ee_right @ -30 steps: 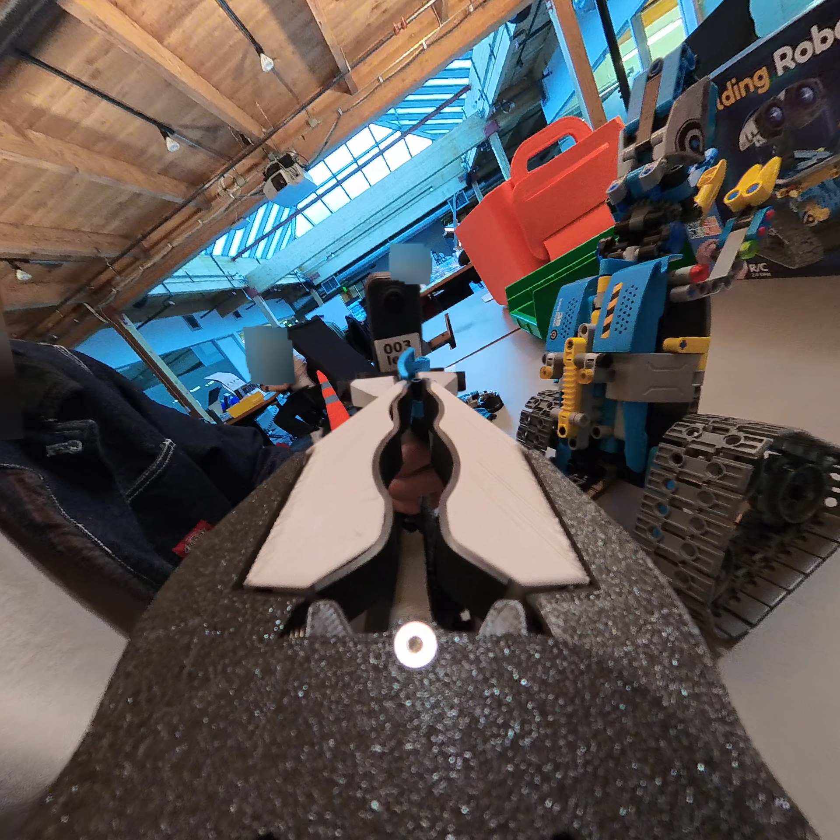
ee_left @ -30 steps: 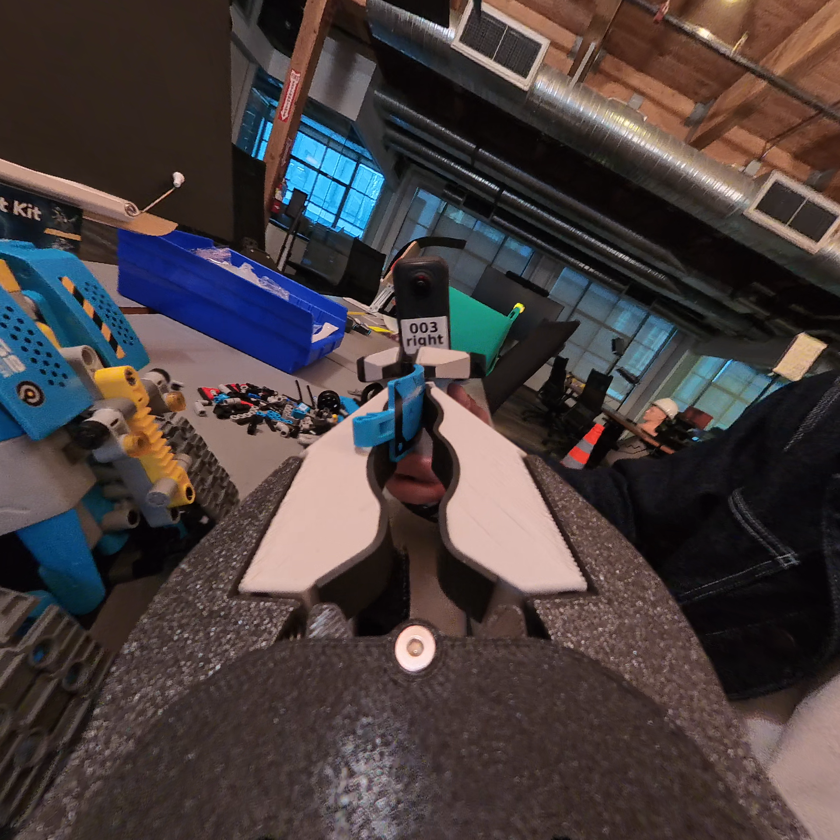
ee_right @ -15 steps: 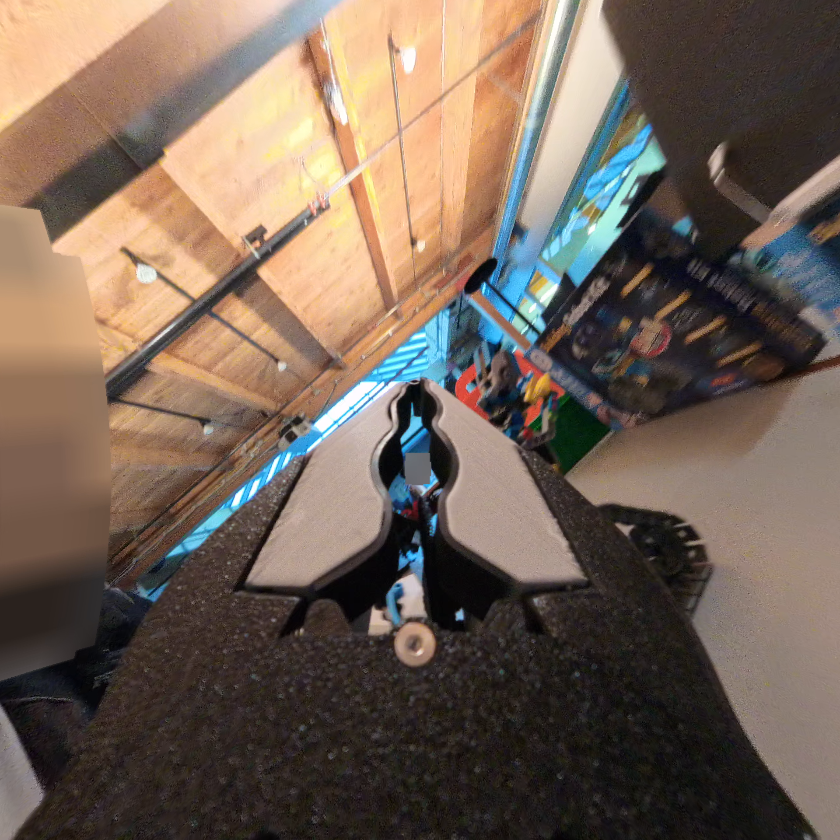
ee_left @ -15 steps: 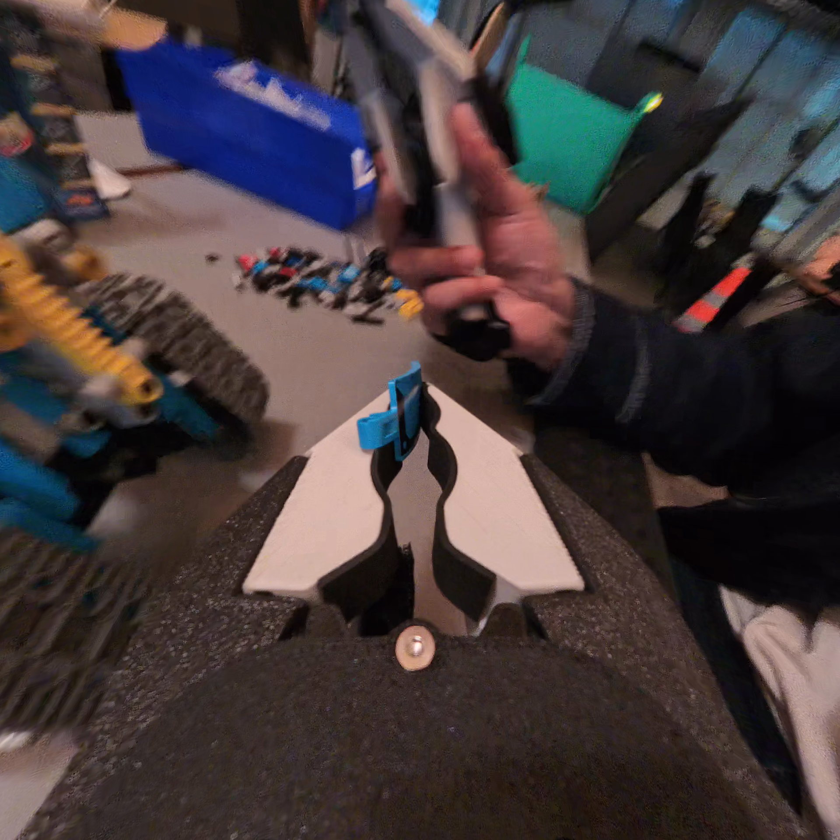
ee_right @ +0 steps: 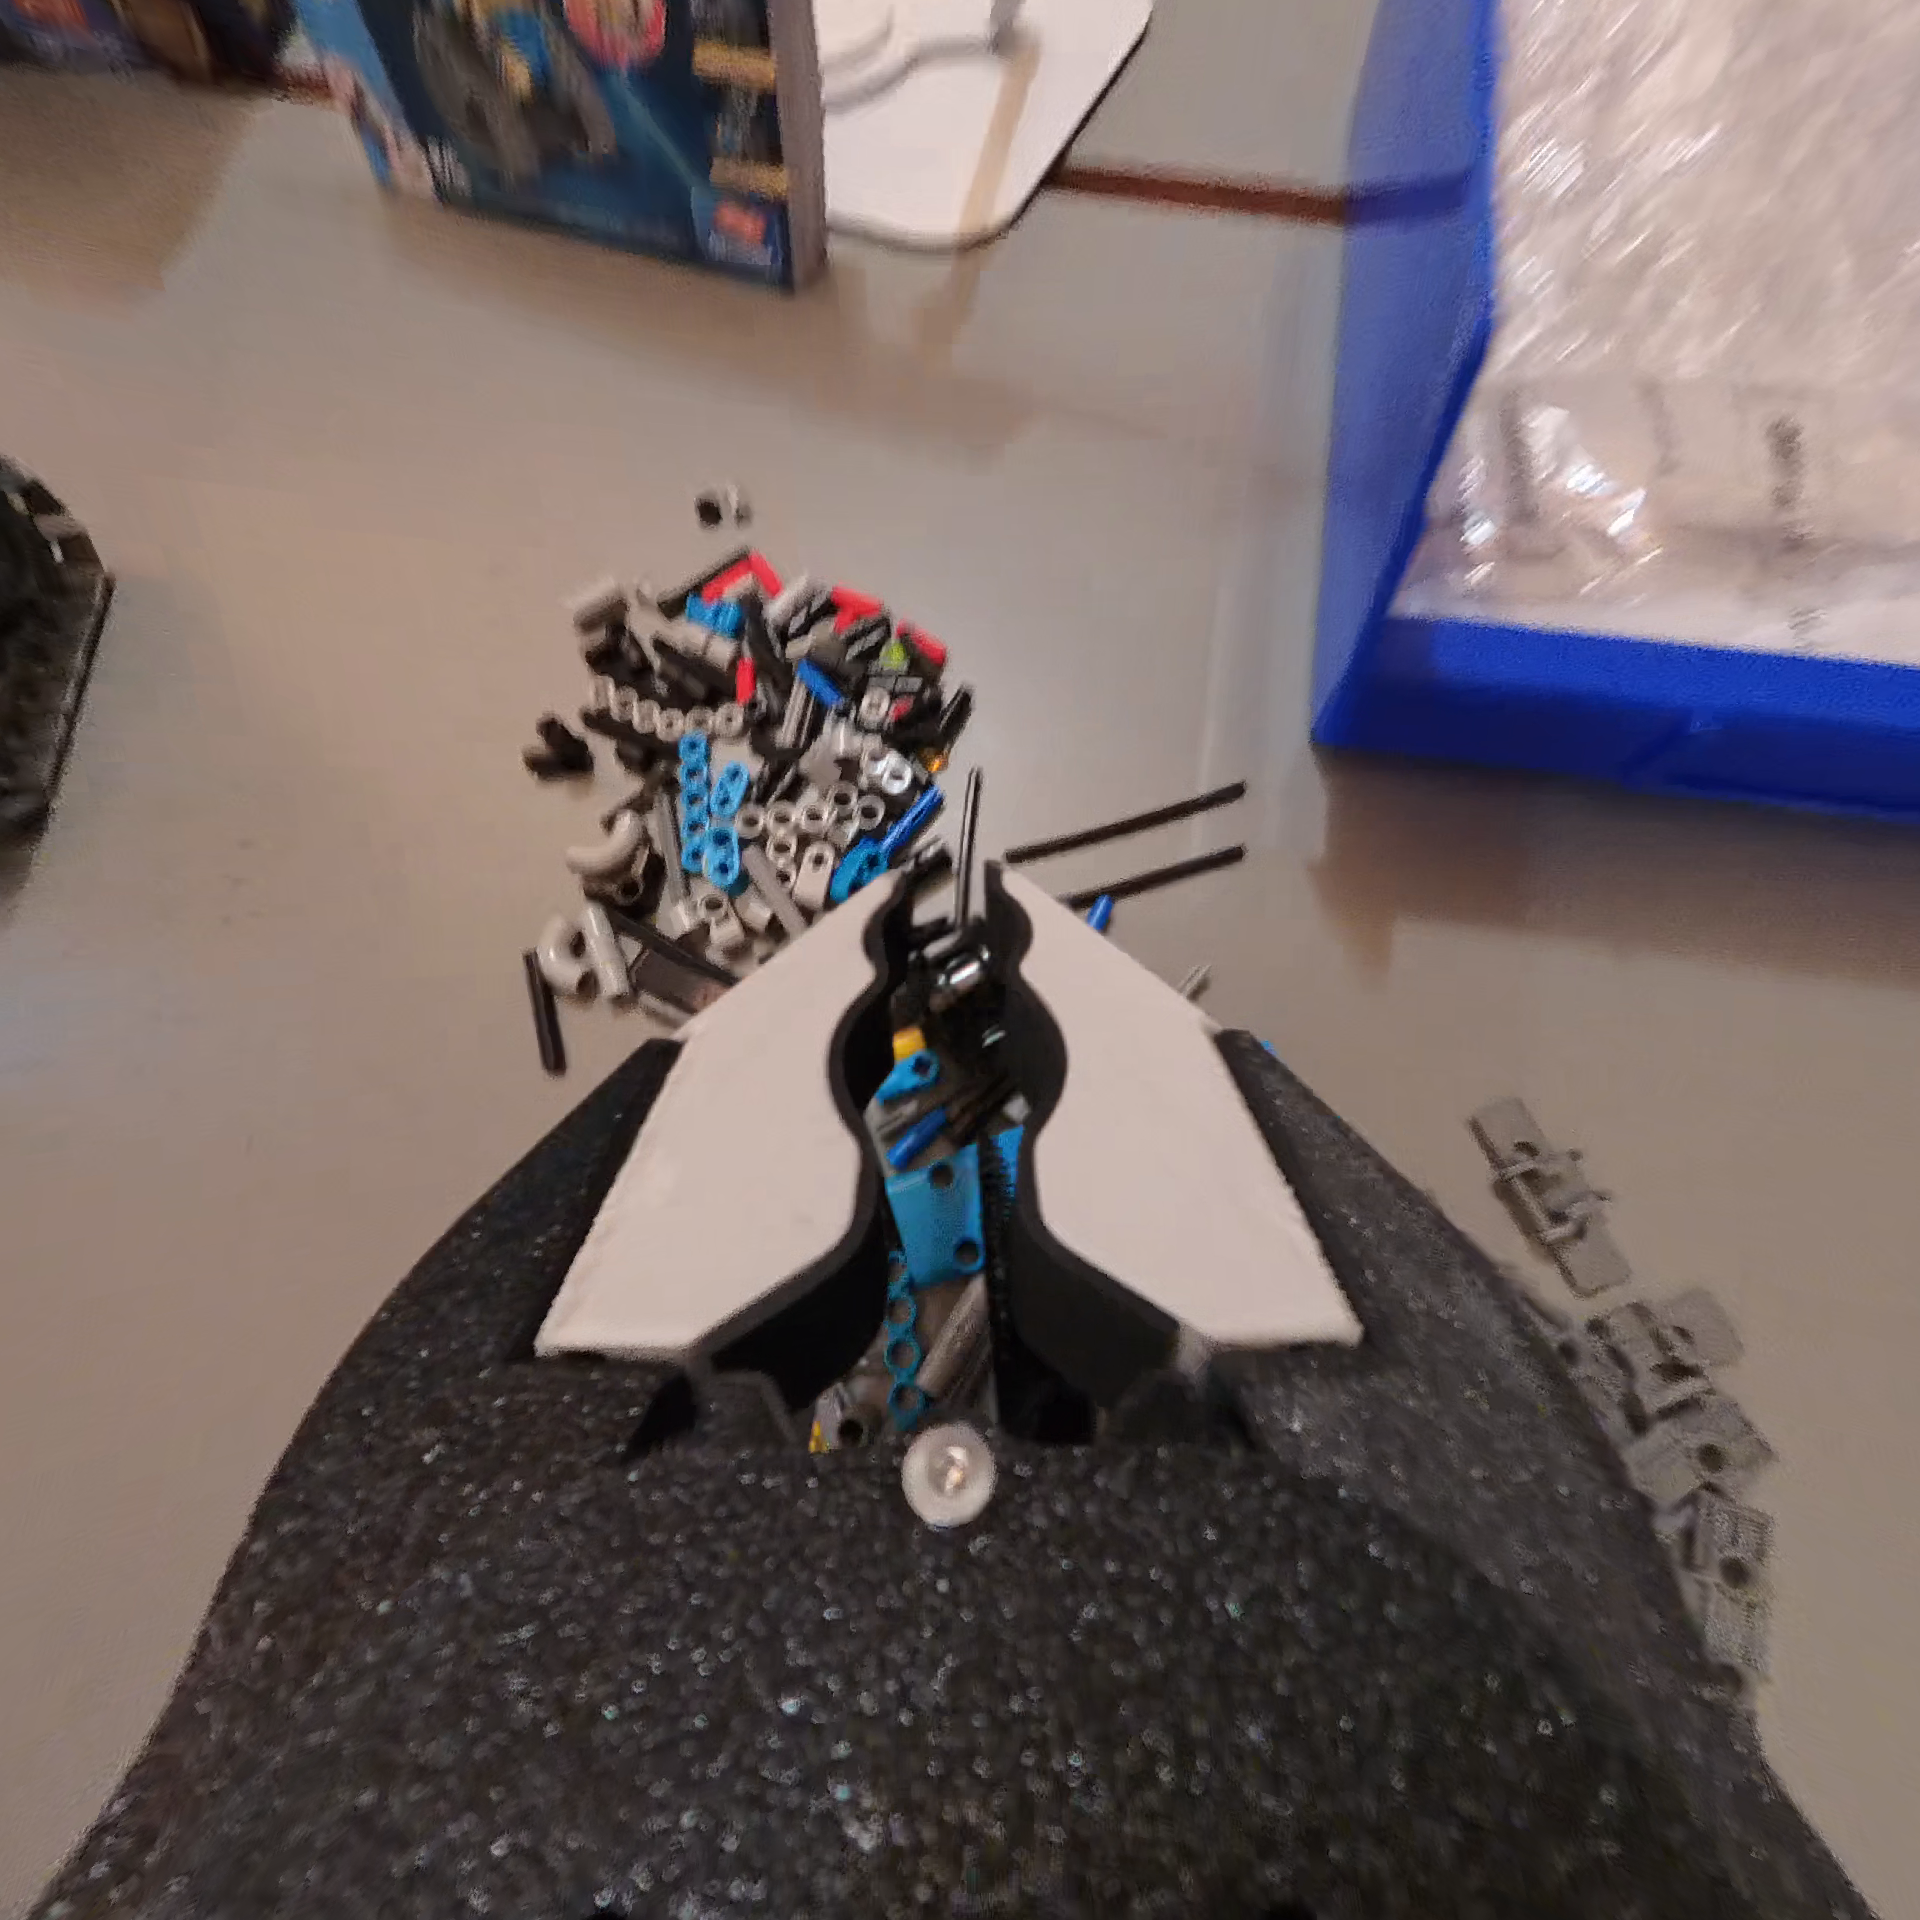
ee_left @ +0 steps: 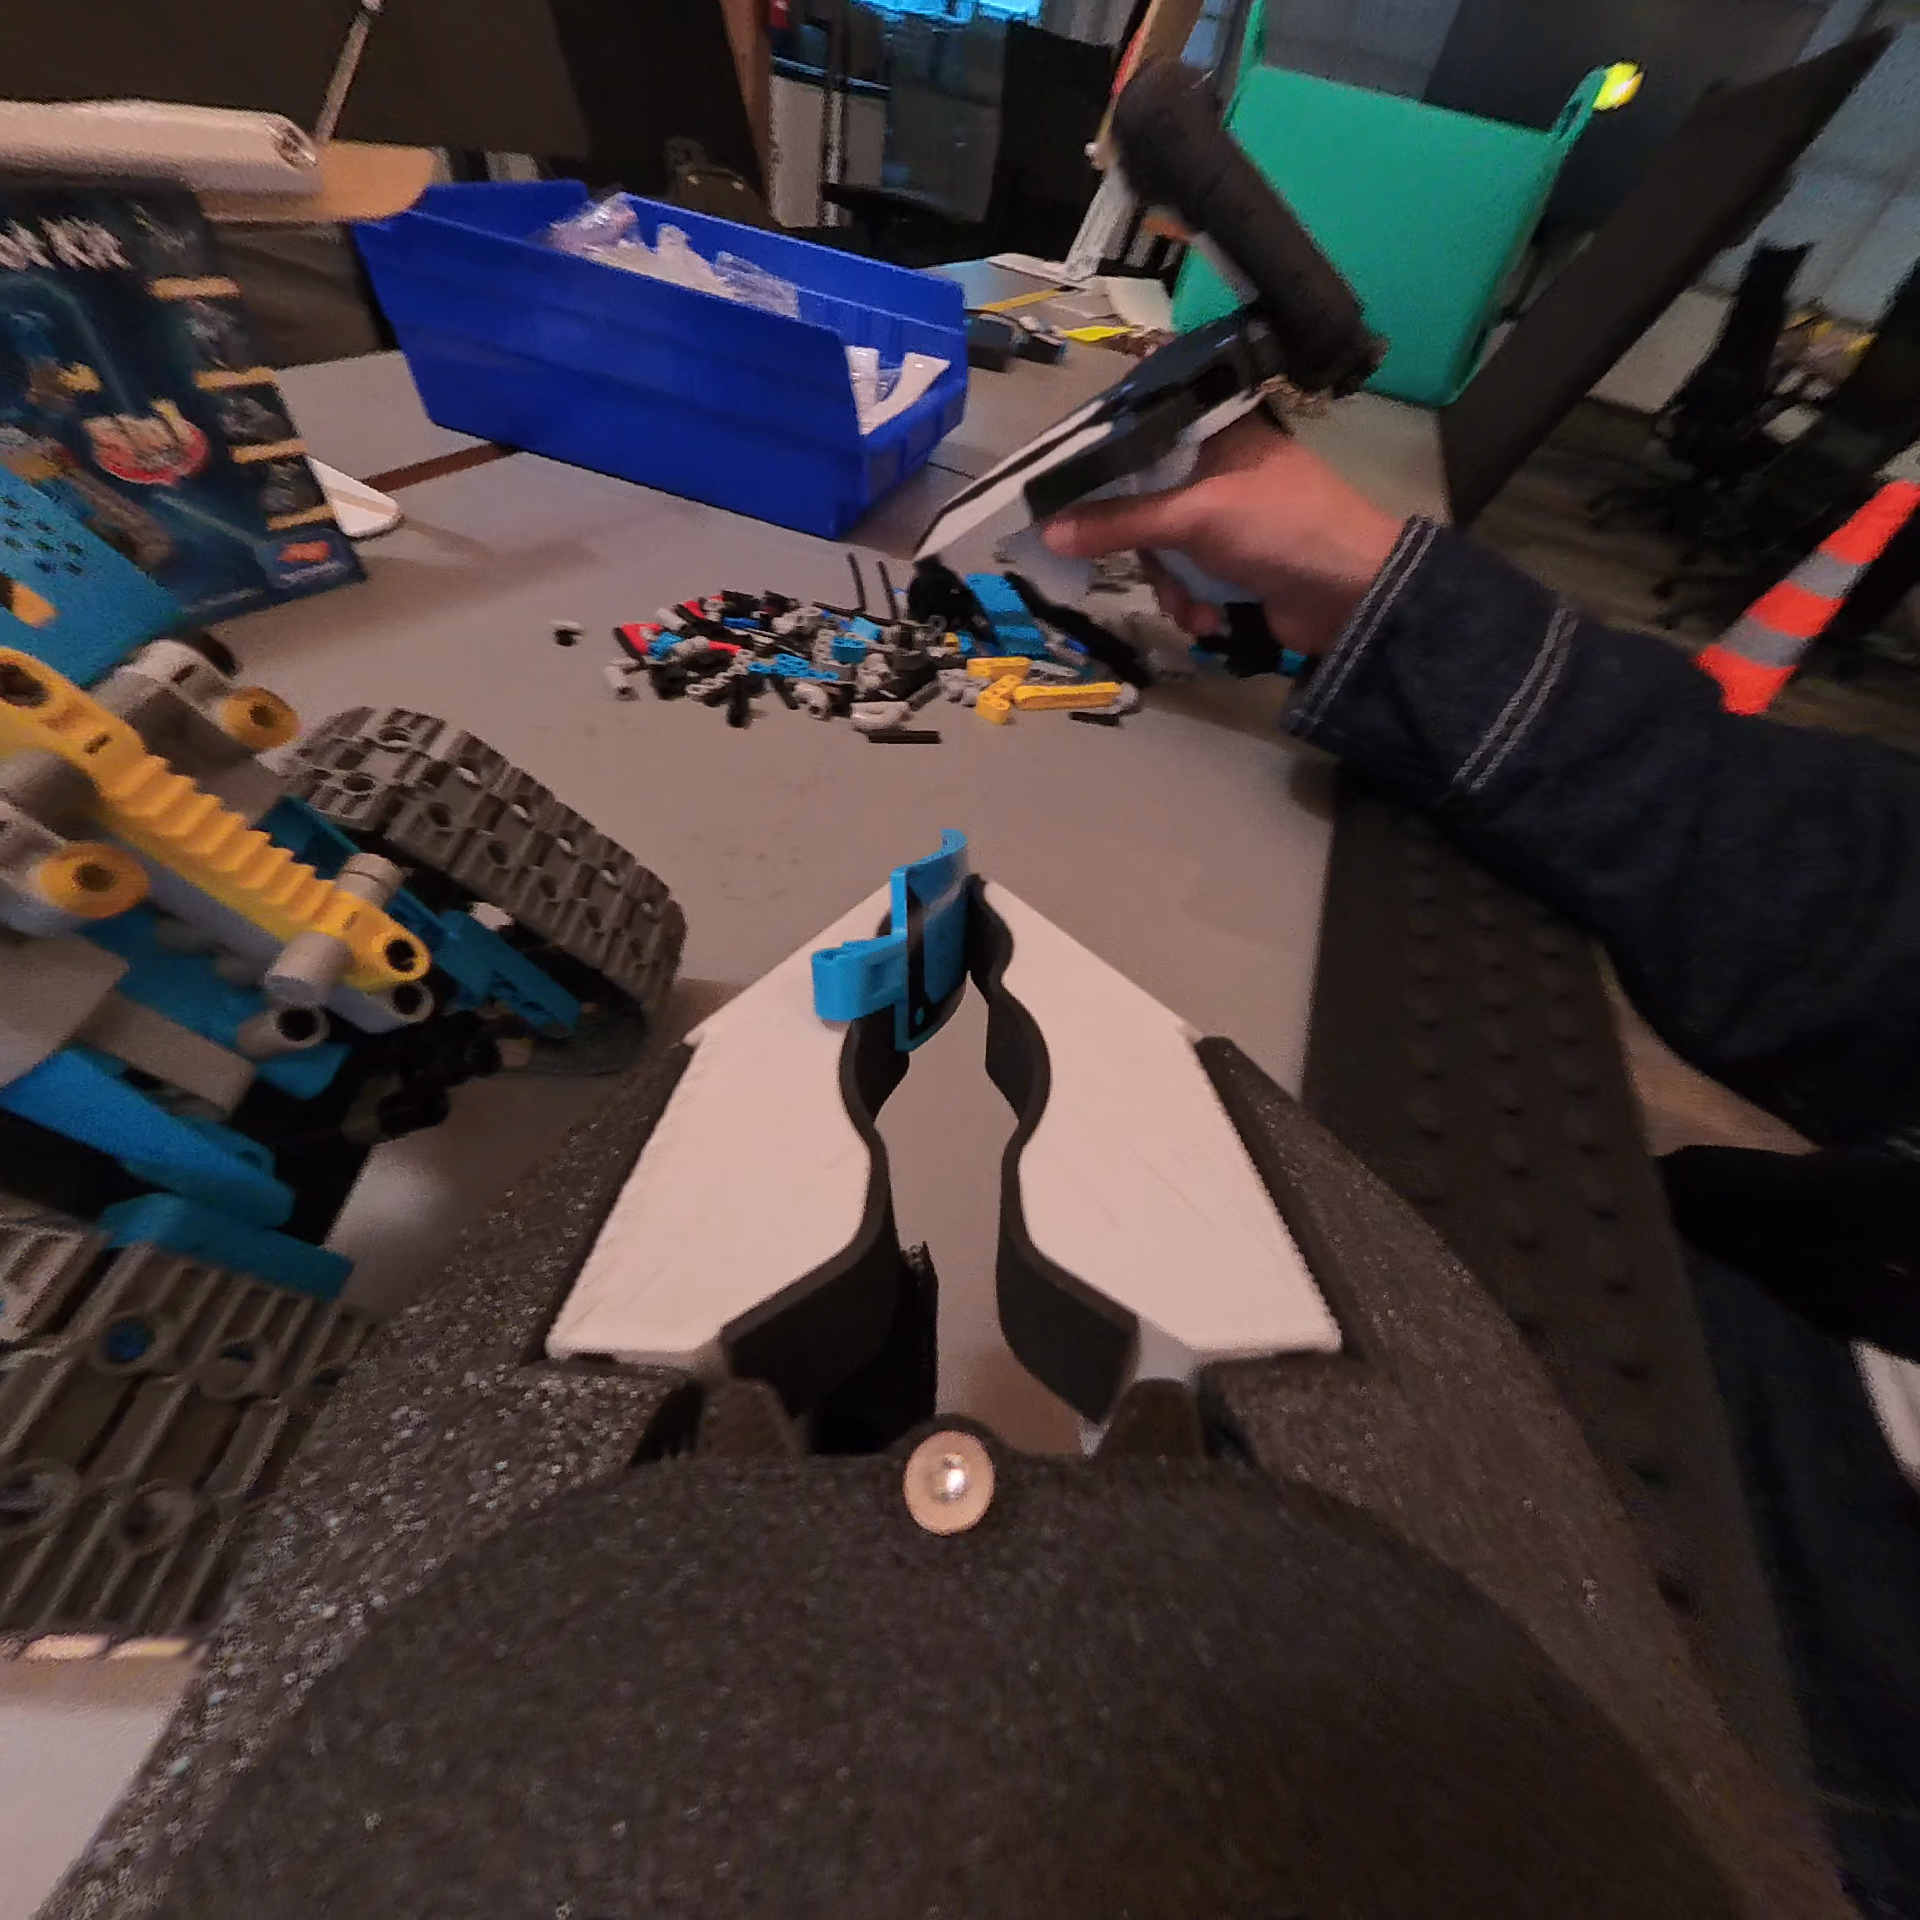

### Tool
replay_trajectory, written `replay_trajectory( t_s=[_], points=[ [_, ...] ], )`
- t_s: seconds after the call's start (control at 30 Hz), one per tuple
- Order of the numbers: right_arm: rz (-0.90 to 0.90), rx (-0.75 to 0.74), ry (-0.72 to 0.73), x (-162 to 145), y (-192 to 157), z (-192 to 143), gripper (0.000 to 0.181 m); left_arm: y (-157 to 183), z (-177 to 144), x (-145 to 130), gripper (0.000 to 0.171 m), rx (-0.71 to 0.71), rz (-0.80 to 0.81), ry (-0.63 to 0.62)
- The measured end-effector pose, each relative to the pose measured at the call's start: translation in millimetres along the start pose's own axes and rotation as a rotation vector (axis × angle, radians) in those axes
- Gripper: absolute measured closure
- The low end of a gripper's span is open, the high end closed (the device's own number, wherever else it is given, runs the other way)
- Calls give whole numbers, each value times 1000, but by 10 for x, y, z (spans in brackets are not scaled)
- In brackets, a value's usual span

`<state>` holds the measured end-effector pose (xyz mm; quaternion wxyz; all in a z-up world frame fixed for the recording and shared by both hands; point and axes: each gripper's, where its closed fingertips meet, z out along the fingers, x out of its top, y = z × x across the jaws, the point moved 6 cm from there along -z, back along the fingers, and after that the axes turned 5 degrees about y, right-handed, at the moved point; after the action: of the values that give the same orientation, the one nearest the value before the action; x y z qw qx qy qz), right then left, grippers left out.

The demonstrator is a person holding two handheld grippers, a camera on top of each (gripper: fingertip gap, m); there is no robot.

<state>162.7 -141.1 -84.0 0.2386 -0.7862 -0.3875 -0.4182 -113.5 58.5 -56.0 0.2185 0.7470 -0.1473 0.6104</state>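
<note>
The left gripper, formerly raised, now pinches a small curved blue plastic clip above the grey worktop. The right gripper, narrowed, perhaps empty, has dropped over the loose pile of small building pieces. The printed toy box is too blurred to tell more.

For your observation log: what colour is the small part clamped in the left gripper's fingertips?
Light blue part, seen best in the left wrist view.

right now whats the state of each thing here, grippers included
left gripper: shut on a blue curved piece, above the table
right gripper: nearly shut, tips down at the pile of loose parts; grip unclear
blue bin: open-topped, holding clear bags
tracked toy robot: assembled, standing on the table
kit box: upright
grey track links: loose on the table
</note>
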Motion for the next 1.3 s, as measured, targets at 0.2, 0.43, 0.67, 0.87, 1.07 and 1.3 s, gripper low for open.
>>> replay_trajectory(
  t_s=[0.2,0.43,0.67,0.87,1.07,1.3],
  points=[
    [-96,232,320,403,-528,-174,159,2,48,-75,165,76,140,-78],
    [-219,1164,156,174,-2481,-362,151,40,12,-20,165,-32,3,-16],
    [-214,1146,181,157,-2665,-339,179,91,22,-67,165,-92,-15,-54],
    [-110,1163,161,192,-2514,-329,180,93,13,-63,157,-78,-5,-51],
    [21,1233,178,250,-2455,-357,179,13,-93,72,168,-60,-49,64],
    [19,1332,226,290,-2565,-496,180,68,-416,185,171,-169,-217,228]
  ],
)
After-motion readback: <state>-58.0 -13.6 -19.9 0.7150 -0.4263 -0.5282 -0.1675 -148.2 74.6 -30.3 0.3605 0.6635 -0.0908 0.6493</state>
